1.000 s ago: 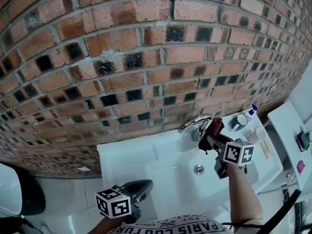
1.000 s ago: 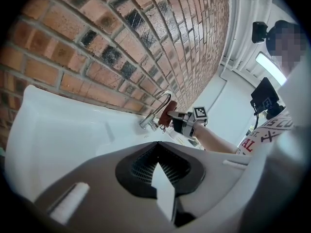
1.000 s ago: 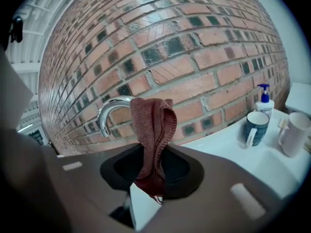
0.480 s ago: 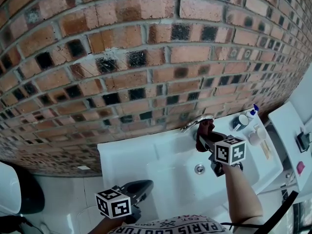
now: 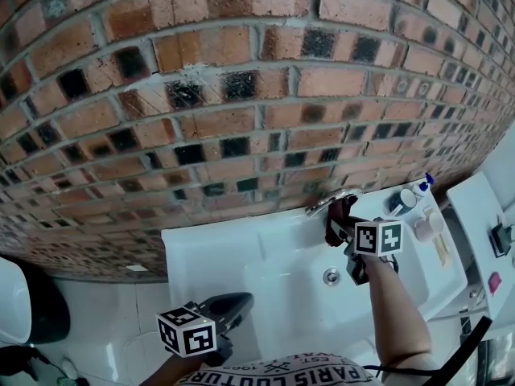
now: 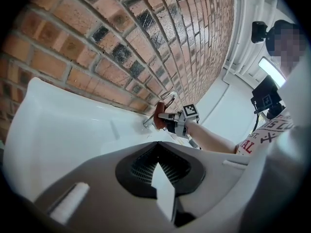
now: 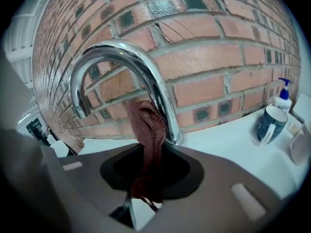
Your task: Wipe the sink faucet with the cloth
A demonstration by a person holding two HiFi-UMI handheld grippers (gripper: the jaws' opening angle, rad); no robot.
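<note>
red-brown brick wall (image 5: 241, 95) with dark inset bricks, blue mug (image 7: 270, 123) beside white pump bottle (image 7: 282, 100) with blue top, white side shelf (image 5: 481, 207), small pink item (image 5: 494, 282)

Brick wall (image 7: 209, 47) close behind faucet (image 7: 146, 72); mug (image 7: 271, 123), pump bottle (image 7: 282, 98) crowd right ledge; sink (image 5: 233, 256) left side open.

- In the head view, the base of the curved chrome faucet (image 5: 328, 203) lies behind the reddish-brown cloth (image 5: 339, 214) and the right gripper (image 5: 336, 230).
- In the right gripper view, the cloth's lower end sinks out of sight into the dark hollow between the jaws.
- The white cup (image 7: 302, 148) is cut by the picture's right edge.
- A small dark thing (image 5: 500, 237) and a small pink thing (image 5: 494, 281) on the white shelf (image 5: 475, 206) are too small to tell.
- The hand (image 5: 179, 370) under the left gripper (image 5: 237, 305) is cut off at the bottom edge.
</note>
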